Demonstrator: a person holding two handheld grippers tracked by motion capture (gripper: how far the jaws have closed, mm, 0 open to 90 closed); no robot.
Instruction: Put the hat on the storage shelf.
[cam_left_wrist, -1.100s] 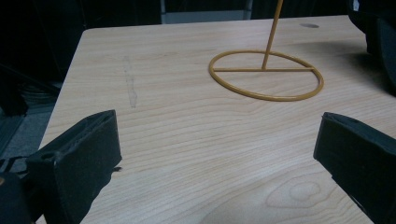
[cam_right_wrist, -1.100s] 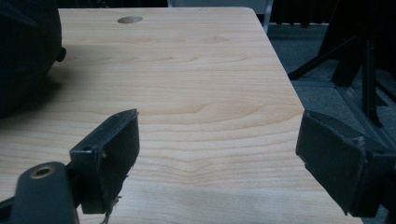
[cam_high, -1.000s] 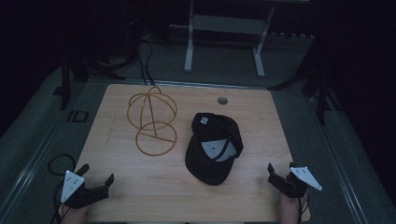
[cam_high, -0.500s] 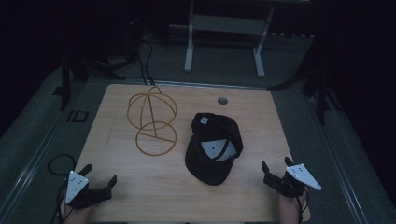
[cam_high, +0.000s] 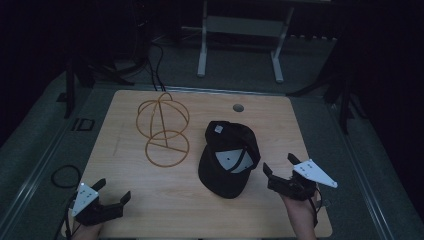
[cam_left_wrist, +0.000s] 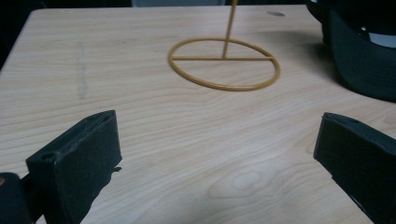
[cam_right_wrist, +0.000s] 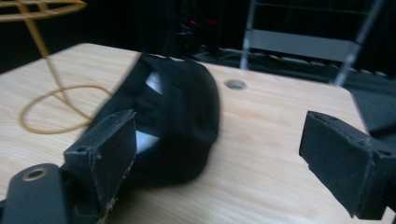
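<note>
Currently both jaw pairs stand wide apart, gripping nothing. Left gripper (cam_high: 112, 191) sits at the near left corner of the wooden table (cam_high: 150, 200), its jaws aimed toward the wire hat stand (cam_high: 162, 130). Right gripper (cam_high: 280, 167) sits at the near right, just beside the black cap (cam_high: 227, 157), not touching. Cap lies upturned mid-table, stand just left of it.
</note>
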